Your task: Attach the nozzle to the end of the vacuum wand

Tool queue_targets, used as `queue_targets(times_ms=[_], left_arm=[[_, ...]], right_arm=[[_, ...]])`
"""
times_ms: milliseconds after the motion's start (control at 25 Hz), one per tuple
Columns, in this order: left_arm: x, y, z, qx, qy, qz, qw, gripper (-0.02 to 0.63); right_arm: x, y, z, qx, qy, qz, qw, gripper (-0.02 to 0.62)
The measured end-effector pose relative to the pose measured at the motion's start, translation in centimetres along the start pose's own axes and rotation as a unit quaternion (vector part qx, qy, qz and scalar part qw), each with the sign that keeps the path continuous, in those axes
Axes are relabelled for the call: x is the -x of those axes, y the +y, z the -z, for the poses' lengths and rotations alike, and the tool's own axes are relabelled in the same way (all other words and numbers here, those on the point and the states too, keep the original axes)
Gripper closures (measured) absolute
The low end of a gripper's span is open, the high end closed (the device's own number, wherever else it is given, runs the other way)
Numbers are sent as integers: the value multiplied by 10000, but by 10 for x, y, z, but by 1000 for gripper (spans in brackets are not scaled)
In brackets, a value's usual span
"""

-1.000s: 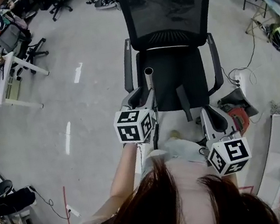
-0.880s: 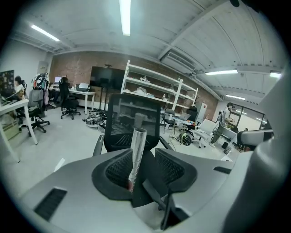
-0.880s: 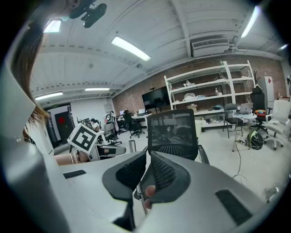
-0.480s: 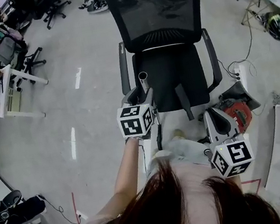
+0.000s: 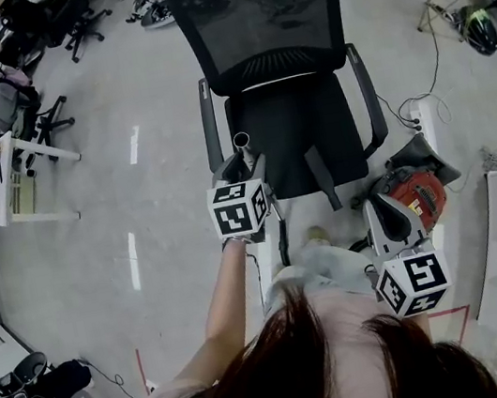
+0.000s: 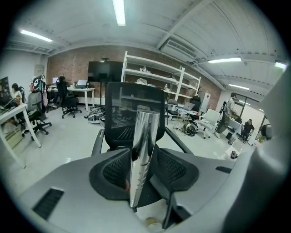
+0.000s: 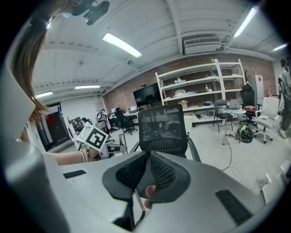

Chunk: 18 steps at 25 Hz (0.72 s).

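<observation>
Pale grey workshop floor (image 5: 155, 210) fills the head view, with a black mesh-back office chair (image 5: 260, 20) directly in front of the person and a red and black vacuum body (image 5: 416, 195) on the floor to the right of it. Beside the chair's armrest on the left side of this view, the left gripper (image 5: 248, 167) is around the shiny silver metal tube of the vacuum wand (image 5: 241, 141). The wand stands nearly upright with its open round end on top, and this end is bare. On the front of the seat lies a long dark grey plastic piece (image 5: 320, 176); I judge it may be the nozzle, but it is too small to be sure. The right gripper (image 5: 390, 216) hangs lower at the right, near the vacuum body and well apart from the wand. From the left gripper view, the wand rises between the two black pads; the jaws have just been opening and now stand spread wide, so the tube is between them but the pads do not seem to press on it. From the right gripper view, the jaws are pressed together at the tips with nothing pinched; a small pink rounded thing (image 7: 150, 191) shows under them, and I cannot tell what it is. As for the task, nothing is attached yet: the nozzle must be taken up, brought to the open end and pushed on
</observation>
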State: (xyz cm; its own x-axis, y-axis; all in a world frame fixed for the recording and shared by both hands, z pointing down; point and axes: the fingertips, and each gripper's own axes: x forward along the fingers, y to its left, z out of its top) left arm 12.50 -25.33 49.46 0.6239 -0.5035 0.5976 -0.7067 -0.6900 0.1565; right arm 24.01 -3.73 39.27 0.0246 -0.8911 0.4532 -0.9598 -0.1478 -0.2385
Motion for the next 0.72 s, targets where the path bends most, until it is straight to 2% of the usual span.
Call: queue_targets(times_ms=[560,720], left_arm=[[-25,6,10,-88,134,-147,9998,428],[-31,7,11,-185,100,-311,9993,429]], right_arm=[[-1,-15,14,-25,178,101,9998,569],[0,-20,20,-5,205,85,9998,569]])
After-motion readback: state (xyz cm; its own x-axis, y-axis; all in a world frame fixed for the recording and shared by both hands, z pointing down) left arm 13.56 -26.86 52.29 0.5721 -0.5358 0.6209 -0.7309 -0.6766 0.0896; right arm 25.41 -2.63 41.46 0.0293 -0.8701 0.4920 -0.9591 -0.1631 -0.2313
